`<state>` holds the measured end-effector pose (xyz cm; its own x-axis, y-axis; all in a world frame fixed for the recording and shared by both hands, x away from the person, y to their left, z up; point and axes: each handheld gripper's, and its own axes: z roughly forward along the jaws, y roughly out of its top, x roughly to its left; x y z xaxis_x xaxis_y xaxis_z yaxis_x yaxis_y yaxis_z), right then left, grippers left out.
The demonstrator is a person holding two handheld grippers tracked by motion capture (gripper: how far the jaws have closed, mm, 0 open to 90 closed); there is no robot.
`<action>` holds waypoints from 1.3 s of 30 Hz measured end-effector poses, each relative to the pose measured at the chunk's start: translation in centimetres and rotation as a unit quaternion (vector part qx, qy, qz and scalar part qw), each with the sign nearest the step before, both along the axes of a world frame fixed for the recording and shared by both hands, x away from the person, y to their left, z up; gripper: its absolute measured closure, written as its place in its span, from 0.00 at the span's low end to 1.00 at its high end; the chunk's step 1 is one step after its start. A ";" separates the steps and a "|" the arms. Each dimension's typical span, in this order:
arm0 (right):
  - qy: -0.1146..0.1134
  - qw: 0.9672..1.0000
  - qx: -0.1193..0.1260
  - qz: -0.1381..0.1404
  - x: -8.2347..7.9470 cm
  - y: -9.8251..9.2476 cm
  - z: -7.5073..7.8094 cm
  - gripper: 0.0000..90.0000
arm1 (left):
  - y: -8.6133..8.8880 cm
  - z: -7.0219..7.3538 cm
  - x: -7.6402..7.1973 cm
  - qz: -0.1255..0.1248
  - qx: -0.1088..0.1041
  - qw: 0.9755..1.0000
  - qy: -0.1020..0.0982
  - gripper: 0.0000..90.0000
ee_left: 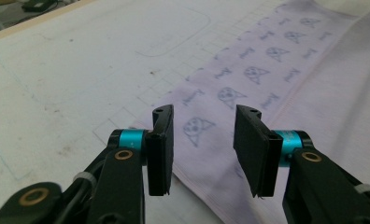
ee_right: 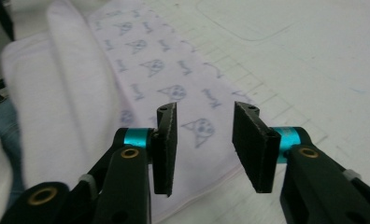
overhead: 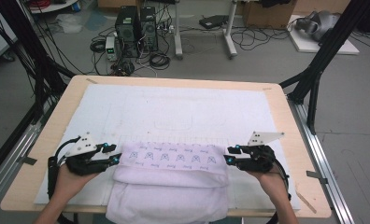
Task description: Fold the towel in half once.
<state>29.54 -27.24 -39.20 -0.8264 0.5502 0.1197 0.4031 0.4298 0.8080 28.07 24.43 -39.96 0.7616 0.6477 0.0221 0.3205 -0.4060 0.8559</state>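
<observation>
A folded white towel (overhead: pixel 169 184) lies at the table's near edge, and its front hangs a little over that edge. A pale lilac band printed with small cat faces (overhead: pixel 171 157) runs across its far side. My left gripper (overhead: pixel 116 154) sits at the band's left end and my right gripper (overhead: pixel 228 155) at its right end, both pointing inward. In the left gripper view the towel (ee_left: pixel 267 70) stretches away and the gripper (ee_left: pixel 204 142) stands open over the band's corner, its pads clear of the cloth. The right gripper view shows the towel (ee_right: pixel 71 93) with that gripper (ee_right: pixel 204 142) open above the band's edge.
A white mat (overhead: pixel 174 107) with faint drawn outlines covers the wooden table (overhead: pixel 286 121). Beyond the far edge, computer towers (overhead: pixel 136 30) and cables sit on the floor. Black frame poles (overhead: pixel 323 51) stand at both sides.
</observation>
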 end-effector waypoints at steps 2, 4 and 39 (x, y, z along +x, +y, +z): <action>0.000 1.000 -0.015 -0.016 1.0 0.2 -0.5 0.62 | -0.3 -0.4 1.1 0.008 0.011 1.000 0.005 0.60; 0.000 0.999 -0.033 -0.023 2.1 0.5 -1.1 0.58 | -0.7 -1.1 2.3 0.020 0.023 0.999 0.016 0.57; -0.030 0.994 -0.060 -0.086 14.9 2.3 5.2 0.95 | -1.7 6.7 14.4 0.108 0.024 0.994 -0.028 0.96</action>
<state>44.48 -24.96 -33.96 -0.7224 0.6915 -0.0012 0.4322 0.4528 0.7798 42.52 22.70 -33.30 0.6023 0.7926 0.0947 0.3572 -0.3737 0.8560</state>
